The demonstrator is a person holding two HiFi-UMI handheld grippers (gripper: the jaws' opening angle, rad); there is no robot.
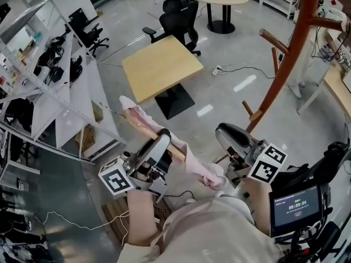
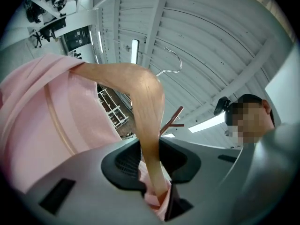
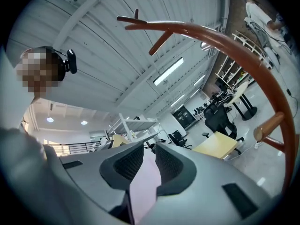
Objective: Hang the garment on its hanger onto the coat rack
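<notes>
A pink garment (image 1: 200, 166) hangs on a wooden hanger (image 1: 148, 129) low in the head view. My left gripper (image 1: 163, 141) is shut on the hanger's arm (image 2: 147, 121); pink cloth (image 2: 42, 125) fills the left of the left gripper view. The hanger's metal hook (image 2: 172, 62) points up past the jaws. My right gripper (image 1: 227, 135) is shut on a strip of the garment (image 3: 143, 191) that runs between its pads. The brown wooden coat rack (image 1: 288, 59) rises at the right, beyond both grippers. Its curved post and pegs (image 3: 225, 39) arch over the right gripper view.
A yellow square table (image 1: 162, 67) stands ahead on the grey floor, with black office chairs (image 1: 178, 18) behind it. White shelving and desks (image 1: 49, 92) line the left side. Another desk (image 1: 337, 86) is at the right edge. A person (image 3: 260, 13) stands far back.
</notes>
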